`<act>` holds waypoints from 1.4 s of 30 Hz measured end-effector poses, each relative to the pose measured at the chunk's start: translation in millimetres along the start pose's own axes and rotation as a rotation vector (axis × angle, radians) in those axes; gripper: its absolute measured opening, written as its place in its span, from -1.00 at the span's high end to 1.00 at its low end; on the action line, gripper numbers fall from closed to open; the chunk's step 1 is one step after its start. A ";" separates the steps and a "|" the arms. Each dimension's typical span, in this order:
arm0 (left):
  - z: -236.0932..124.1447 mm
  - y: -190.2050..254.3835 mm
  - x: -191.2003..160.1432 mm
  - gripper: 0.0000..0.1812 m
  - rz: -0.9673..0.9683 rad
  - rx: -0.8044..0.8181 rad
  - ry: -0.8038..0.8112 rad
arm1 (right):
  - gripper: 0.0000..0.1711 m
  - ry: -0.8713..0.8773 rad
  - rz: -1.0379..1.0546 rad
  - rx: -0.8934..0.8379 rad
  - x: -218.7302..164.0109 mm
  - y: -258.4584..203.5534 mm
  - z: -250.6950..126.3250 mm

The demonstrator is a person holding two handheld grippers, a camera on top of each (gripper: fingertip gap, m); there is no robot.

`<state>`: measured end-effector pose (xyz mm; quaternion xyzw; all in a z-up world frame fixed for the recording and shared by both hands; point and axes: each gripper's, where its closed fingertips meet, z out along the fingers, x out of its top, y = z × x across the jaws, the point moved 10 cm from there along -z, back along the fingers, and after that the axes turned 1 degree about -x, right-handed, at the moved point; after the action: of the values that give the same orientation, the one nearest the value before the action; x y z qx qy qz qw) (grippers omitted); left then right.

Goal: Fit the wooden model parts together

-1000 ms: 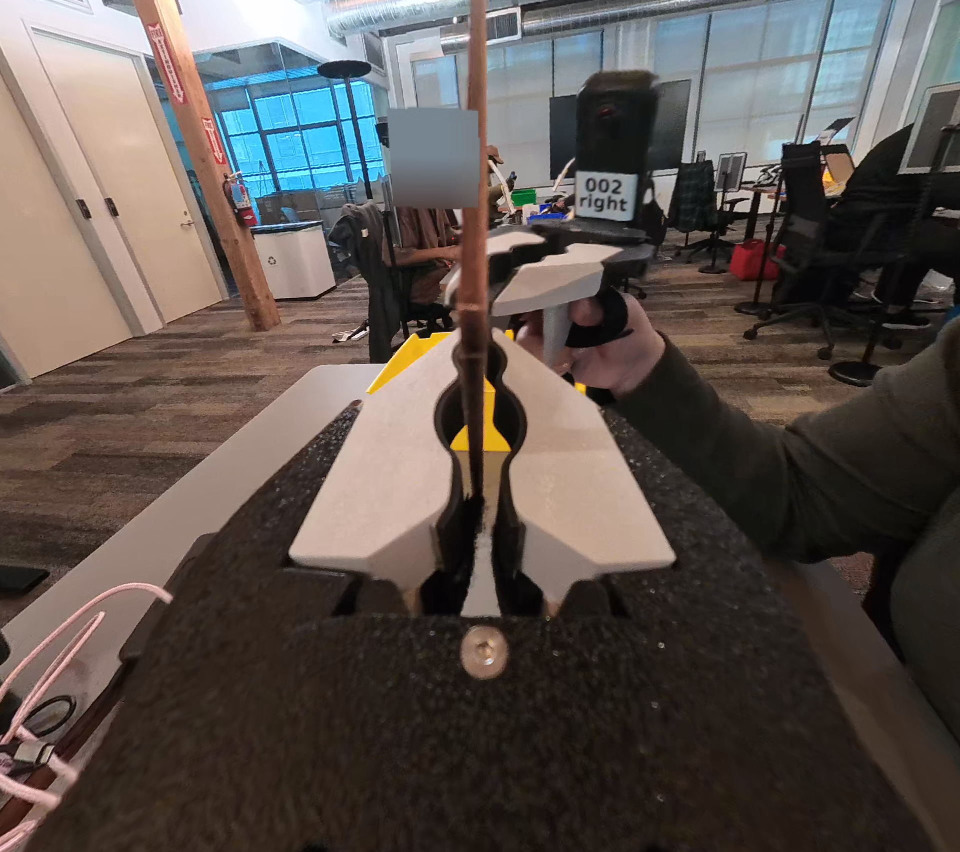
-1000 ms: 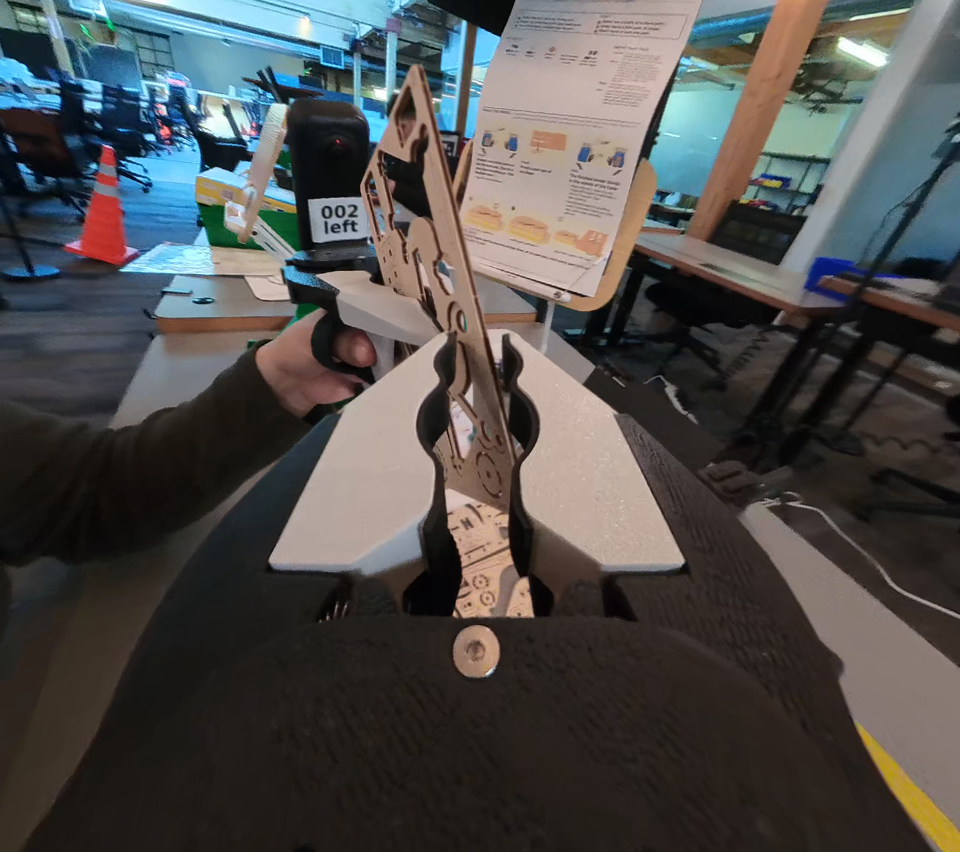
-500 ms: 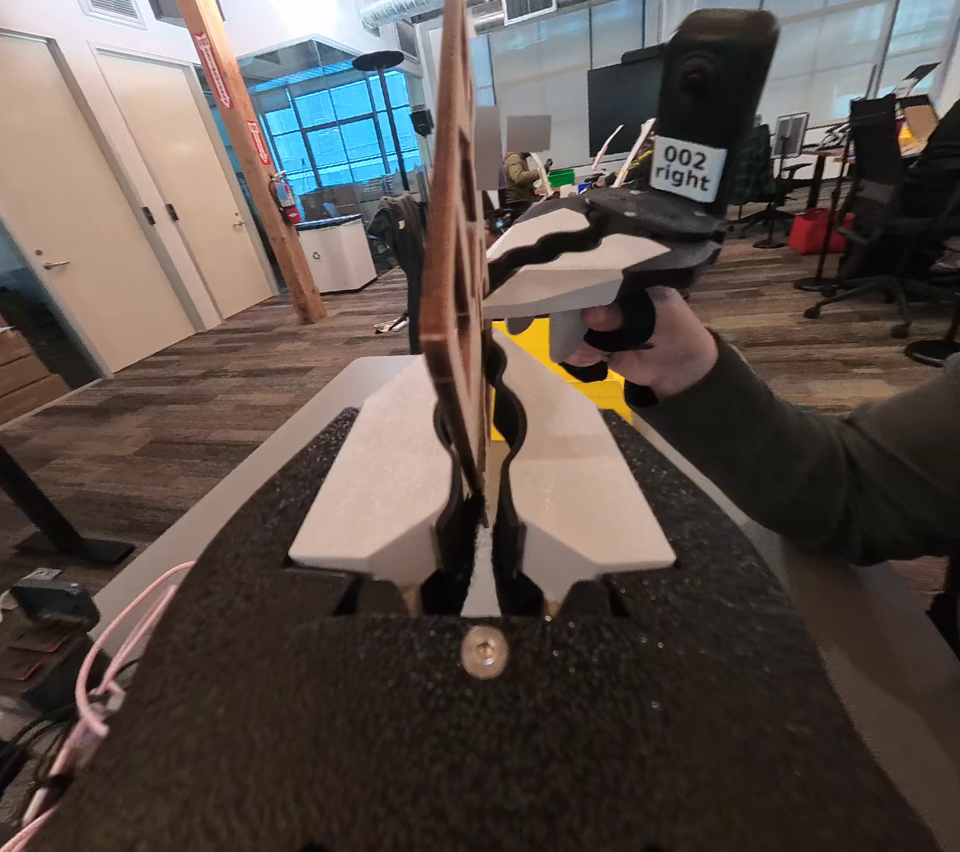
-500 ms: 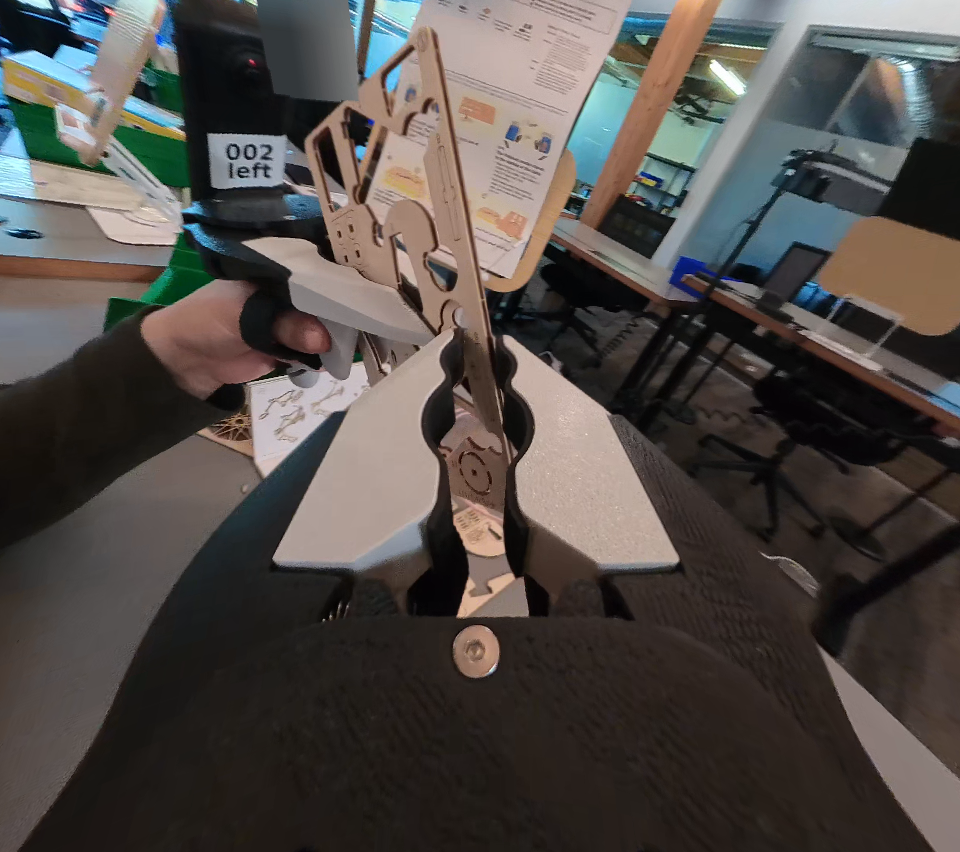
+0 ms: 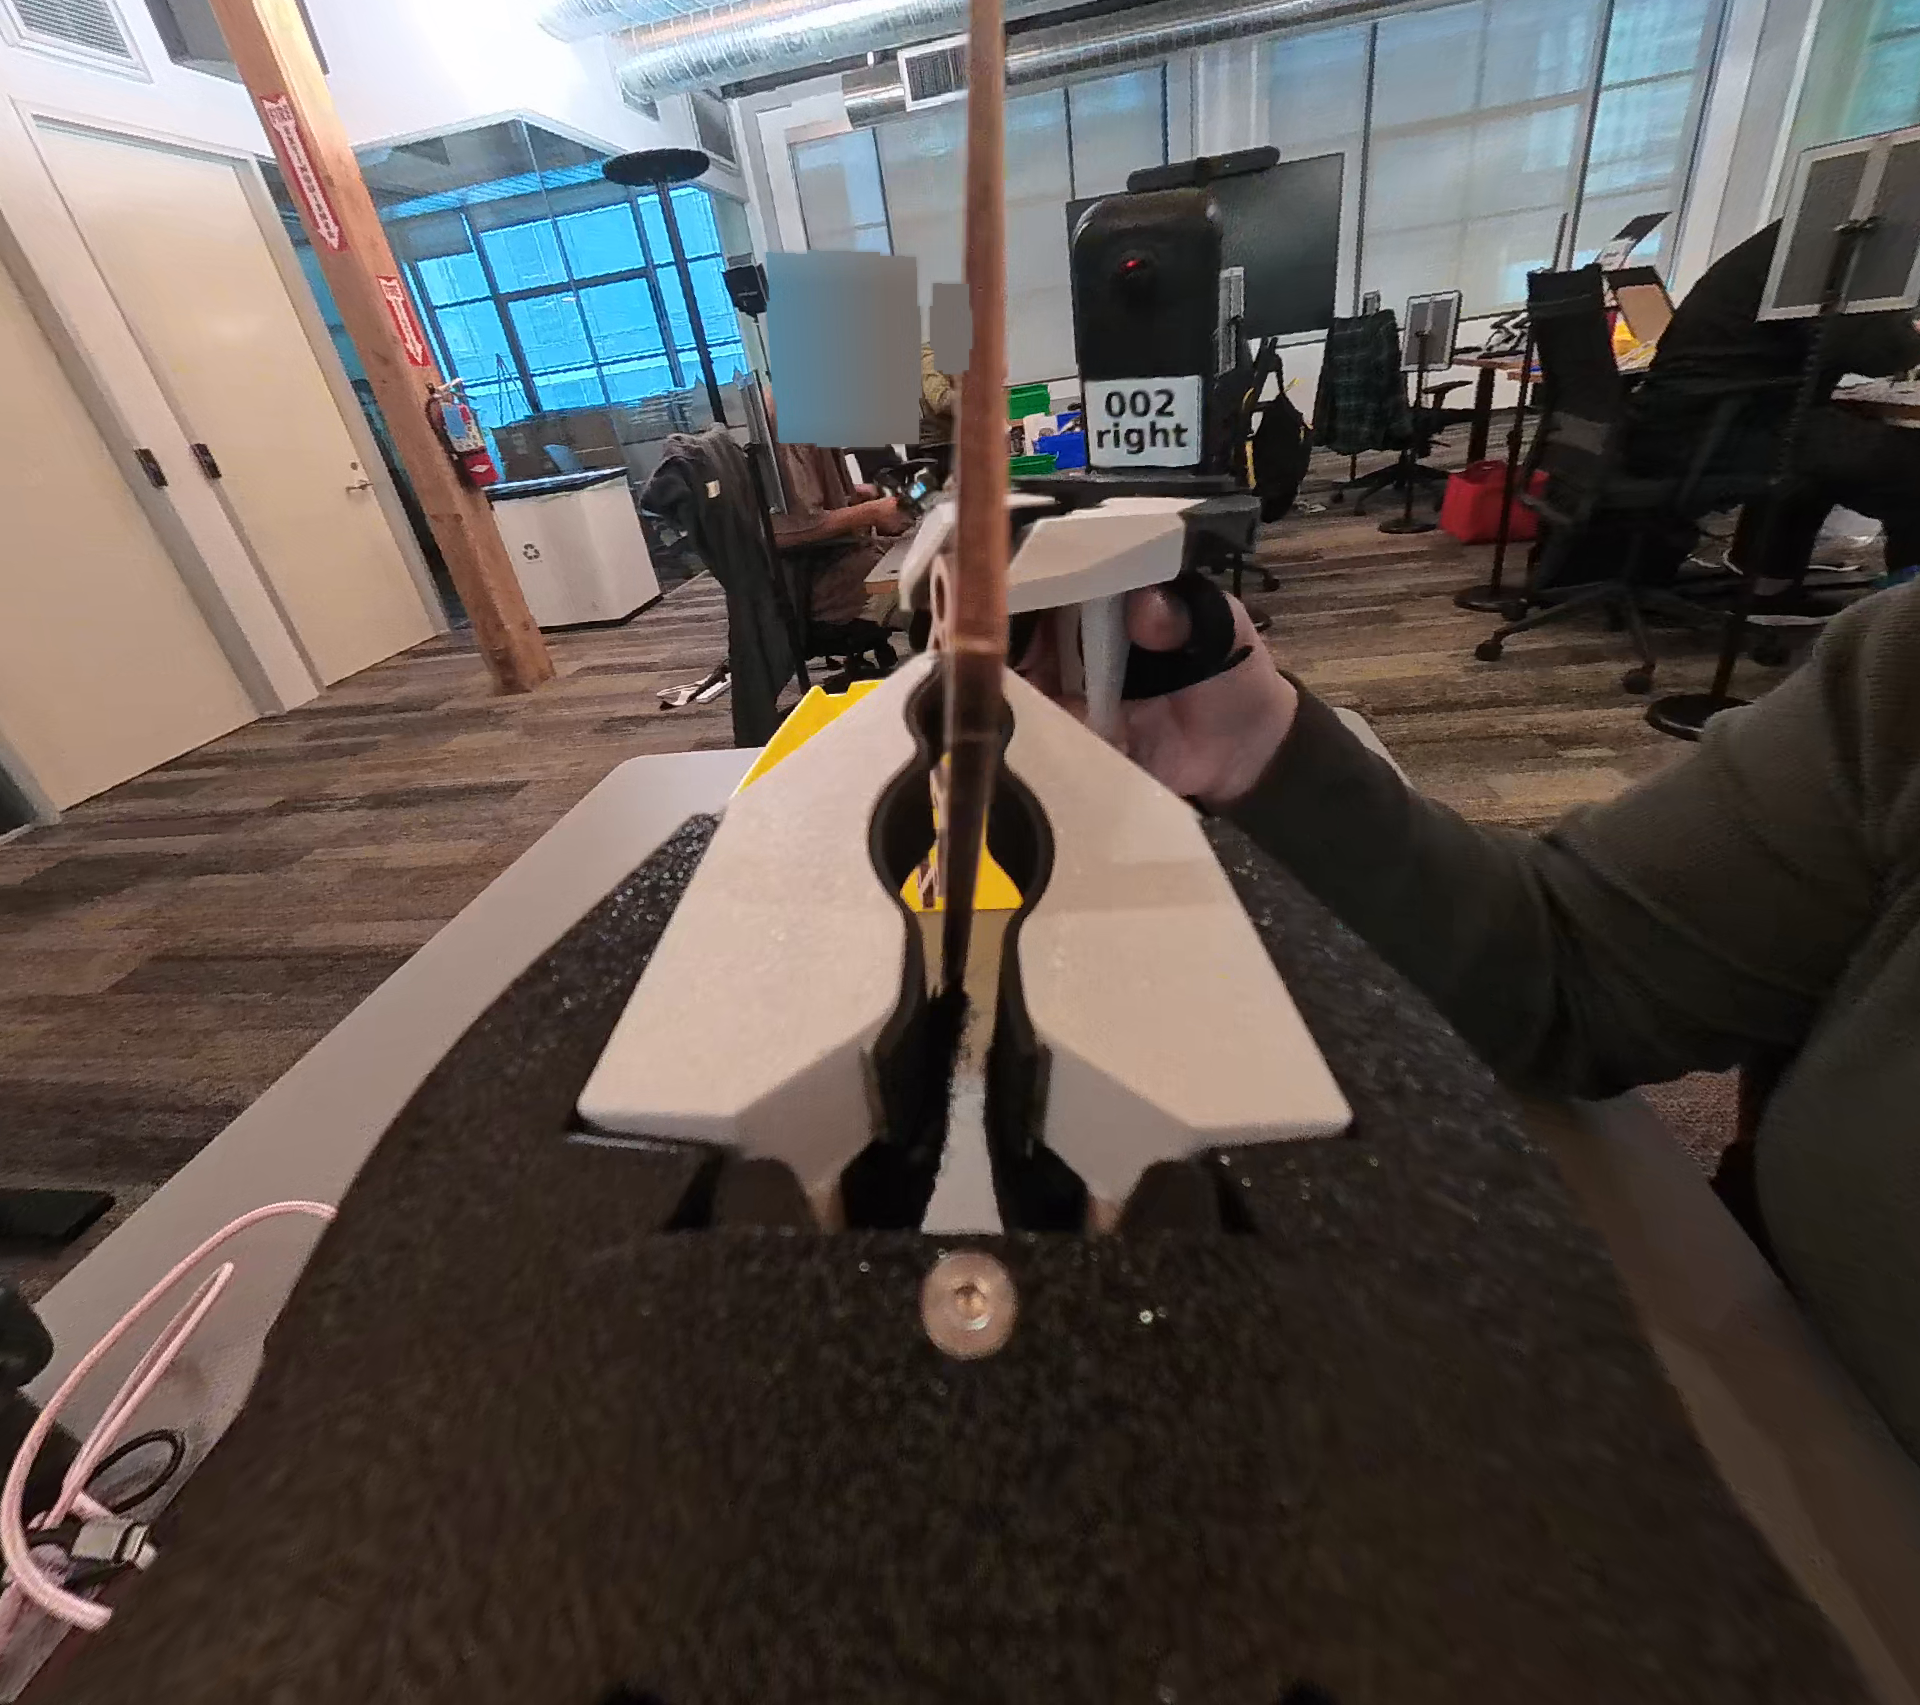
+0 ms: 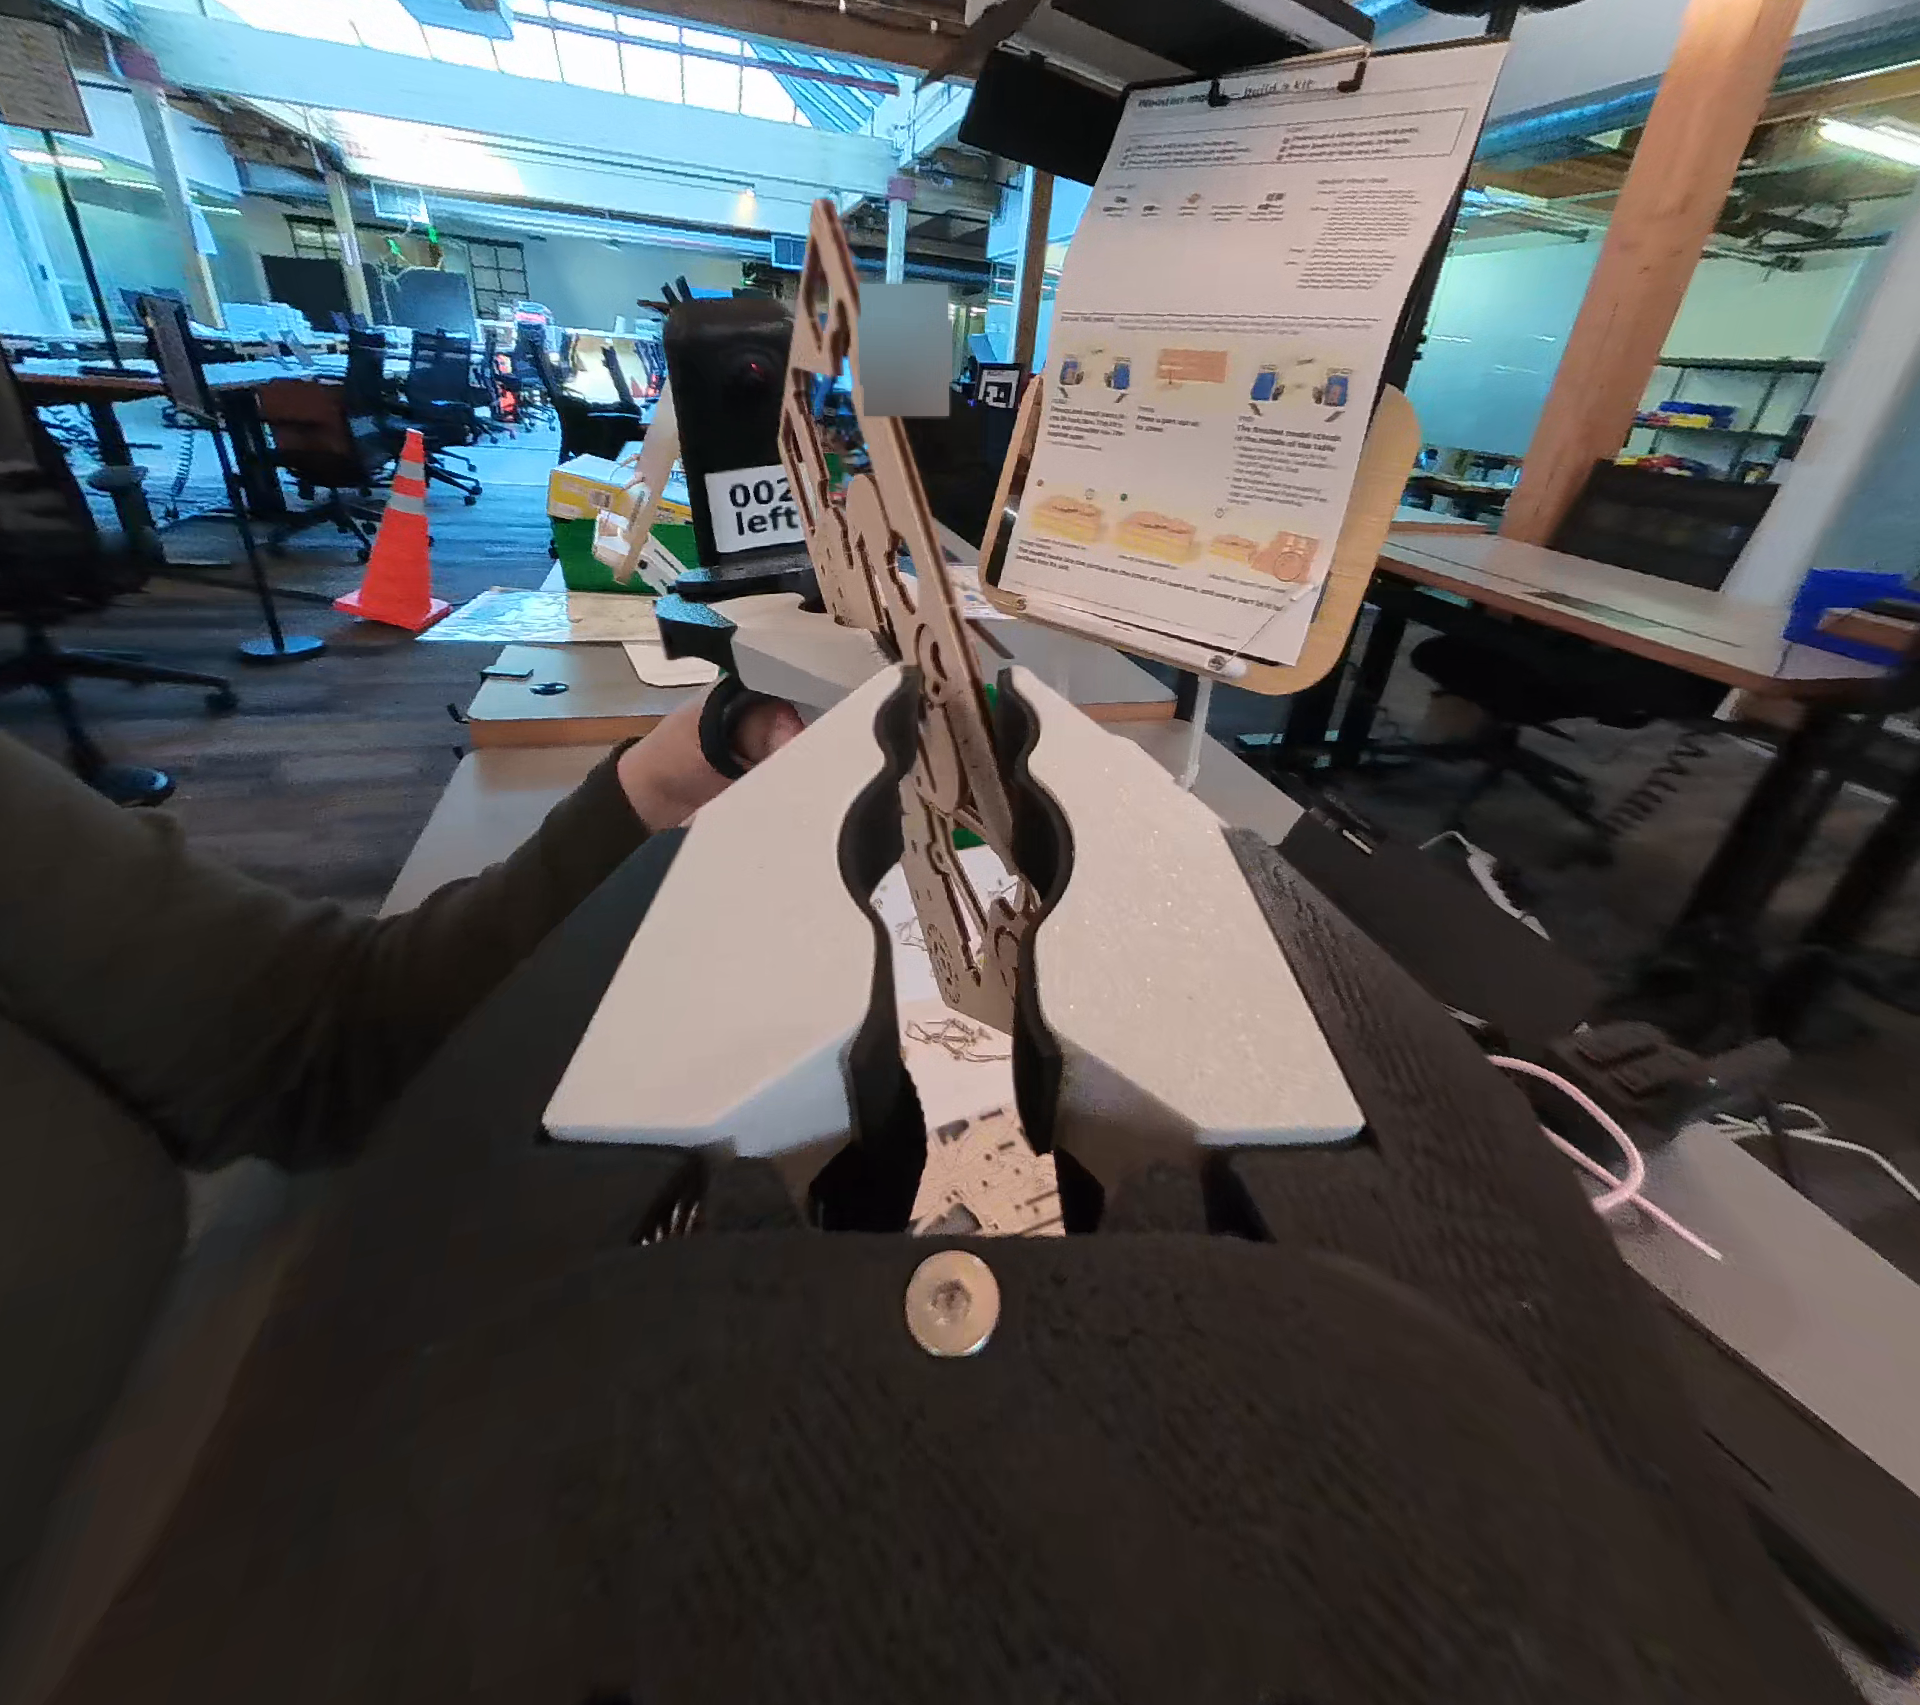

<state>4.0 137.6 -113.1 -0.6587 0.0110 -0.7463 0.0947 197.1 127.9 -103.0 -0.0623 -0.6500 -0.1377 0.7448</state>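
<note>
A thin laser-cut wooden parts sheet [image 5: 982, 408] stands upright and shows edge-on in the left wrist view. My left gripper [image 5: 966, 699] is shut on its lower part. My right gripper [image 5: 1023, 554] faces me just beyond, with a finger on each side of the sheet. In the right wrist view the sheet [image 6: 883, 554] shows its cut-out face, leaning up and left. My right gripper [image 6: 951, 689] is shut on its lower end. The left gripper [image 6: 800, 632] holds the sheet farther on. Both are held above the table.
A grey table [image 5: 416, 980] lies below, with a yellow bin [image 5: 821, 710] at its far end. A clipboard with an instruction sheet [image 6: 1226, 367] stands to the right on a stand. White printed paper [image 6: 966, 1167] lies under my right gripper. A pink cable [image 5: 114, 1343] hangs at the left. Only a small space, under 4 cm, lies between the two pairs of fingers.
The sheet has turned from slightly face-on to edge-on in the left wrist view. The right gripper has dropped lower and drawn farther back. Both grippers have stayed shut on the sheet.
</note>
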 end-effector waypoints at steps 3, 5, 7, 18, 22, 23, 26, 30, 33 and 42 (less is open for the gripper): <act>0.3 -1.4 -1.6 1.00 -0.010 -0.004 -0.006 | 0.86 -0.019 -0.018 -0.019 -1.0 0.6 0.7; 1.8 -1.4 -2.7 1.00 -0.025 -0.026 -0.005 | 0.76 -0.043 -0.044 -0.069 -1.9 1.0 2.2; 2.2 -2.2 -3.7 1.00 -0.030 -0.025 -0.007 | 0.83 -0.052 -0.055 -0.062 -1.8 -0.8 2.8; 4.6 -1.1 -5.1 1.00 -0.053 -0.058 -0.024 | 0.90 -0.095 -0.052 -0.016 -1.6 -3.4 1.0; 5.2 -2.2 -6.4 1.00 -0.057 -0.042 -0.037 | 0.92 -0.121 -0.036 -0.042 -2.2 -2.4 1.5; 5.4 -2.5 -6.6 1.00 -0.053 -0.030 -0.041 | 0.92 -0.132 -0.050 -0.065 -1.8 -2.9 1.9; 5.5 -2.6 -6.1 0.99 -0.038 -0.004 -0.044 | 0.92 -0.158 -0.115 -0.135 0.1 -7.3 3.7; 5.4 -0.7 -4.0 0.98 0.018 0.048 -0.060 | 0.91 -0.193 -0.211 -0.234 2.3 -13.8 7.1; 6.0 3.4 -2.1 1.00 0.083 0.052 -0.068 | 0.89 -0.195 -0.246 -0.289 4.1 -17.0 8.5; 8.9 6.1 -2.2 1.00 0.155 0.060 -0.051 | 0.89 -0.157 -0.263 -0.233 5.5 -15.2 3.9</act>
<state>13.8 133.0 -115.0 -0.6716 0.0371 -0.7196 0.1724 189.7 113.7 -98.3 -0.0731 -0.6883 -0.3029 0.6551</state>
